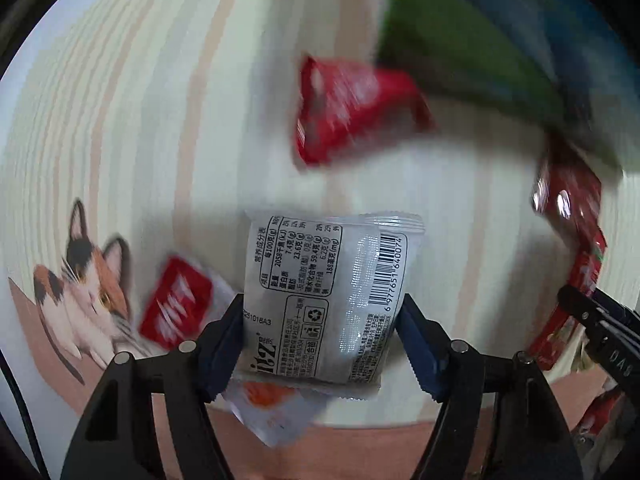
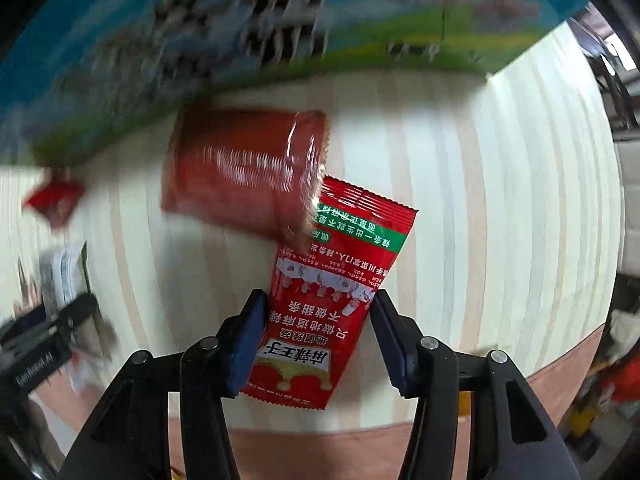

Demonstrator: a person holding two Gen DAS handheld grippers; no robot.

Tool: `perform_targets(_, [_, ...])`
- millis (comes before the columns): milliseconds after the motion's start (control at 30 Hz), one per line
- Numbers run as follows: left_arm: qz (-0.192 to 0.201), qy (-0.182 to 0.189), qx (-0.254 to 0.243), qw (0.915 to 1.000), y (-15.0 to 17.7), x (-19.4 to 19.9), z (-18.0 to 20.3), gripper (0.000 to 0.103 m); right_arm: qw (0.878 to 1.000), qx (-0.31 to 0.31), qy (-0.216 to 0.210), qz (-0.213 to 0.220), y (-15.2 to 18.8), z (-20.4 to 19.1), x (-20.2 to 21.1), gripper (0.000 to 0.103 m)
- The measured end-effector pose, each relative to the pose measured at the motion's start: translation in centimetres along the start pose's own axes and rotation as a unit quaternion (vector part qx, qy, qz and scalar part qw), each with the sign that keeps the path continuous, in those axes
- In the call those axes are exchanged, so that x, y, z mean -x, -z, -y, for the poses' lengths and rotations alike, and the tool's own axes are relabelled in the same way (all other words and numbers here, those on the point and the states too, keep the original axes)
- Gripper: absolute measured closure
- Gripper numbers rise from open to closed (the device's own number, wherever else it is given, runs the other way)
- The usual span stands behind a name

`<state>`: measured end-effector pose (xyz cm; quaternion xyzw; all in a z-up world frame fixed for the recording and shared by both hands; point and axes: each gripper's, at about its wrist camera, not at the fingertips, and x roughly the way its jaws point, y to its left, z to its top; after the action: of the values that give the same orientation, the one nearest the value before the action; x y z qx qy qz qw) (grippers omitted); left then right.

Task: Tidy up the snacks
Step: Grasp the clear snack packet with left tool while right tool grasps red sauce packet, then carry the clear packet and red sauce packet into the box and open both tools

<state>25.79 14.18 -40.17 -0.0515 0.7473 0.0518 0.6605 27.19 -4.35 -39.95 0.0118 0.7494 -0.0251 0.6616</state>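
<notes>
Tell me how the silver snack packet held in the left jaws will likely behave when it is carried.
The silver snack packet is probably light and soft: it looks like thin crinkled foil. Its glossy film may slip, since the left gripper pinches only its lower edges. The free upper part could flop when moved.

Your left gripper (image 1: 320, 320): 1 packet (image 1: 324, 300) sits between its fingers, over a 2nd packet (image 1: 272, 408) lying beneath. To its left, 1 small pack (image 1: 176, 304) lies beside the cat print (image 1: 84, 280) on the table mat (image 1: 160, 100). Ahead, 1 wrapper (image 1: 352, 108) lies near the picture board (image 1: 480, 40) behind it. At far right, your right gripper (image 1: 592, 312) holds 1 sachet (image 1: 576, 248).

Your right gripper (image 2: 318, 320): that sachet (image 2: 336, 292) sits between its fingers; 1 wrapper (image 2: 244, 172) overlaps its far end. Left gripper (image 2: 44, 340) at left.
</notes>
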Motion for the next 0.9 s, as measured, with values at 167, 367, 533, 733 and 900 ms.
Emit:
perform_targets(167, [-0.017,0.002,-0.012,0.9998,2.3,-0.4,1.9,0.032,0.999,0.032,-0.004,-0.021,3.0,0.0,-0.4,0.047])
perform_targets(367, [-0.027,0.003,-0.012,0.9996,2.9,-1.5,3.5,0.032,0.999,0.024,-0.013,-0.042,3.1,0.4,-0.9,0.037])
perform_targets(533, [-0.03,0.003,-0.014,0.9994,3.0,-1.5,3.9,0.031,0.998,-0.008,-0.026,-0.05,1.9,1.9,-0.9,0.035])
perform_targets(733, [-0.03,0.003,-0.013,0.9995,2.7,-1.6,3.7,0.03,0.997,-0.013,-0.022,-0.068,1.1,4.6,-1.4,0.034])
perform_targets(900, [-0.028,0.003,-0.012,0.9995,2.9,-1.6,3.5,0.03,0.998,-0.011,-0.008,-0.055,1.6,4.2,-1.4,0.033])
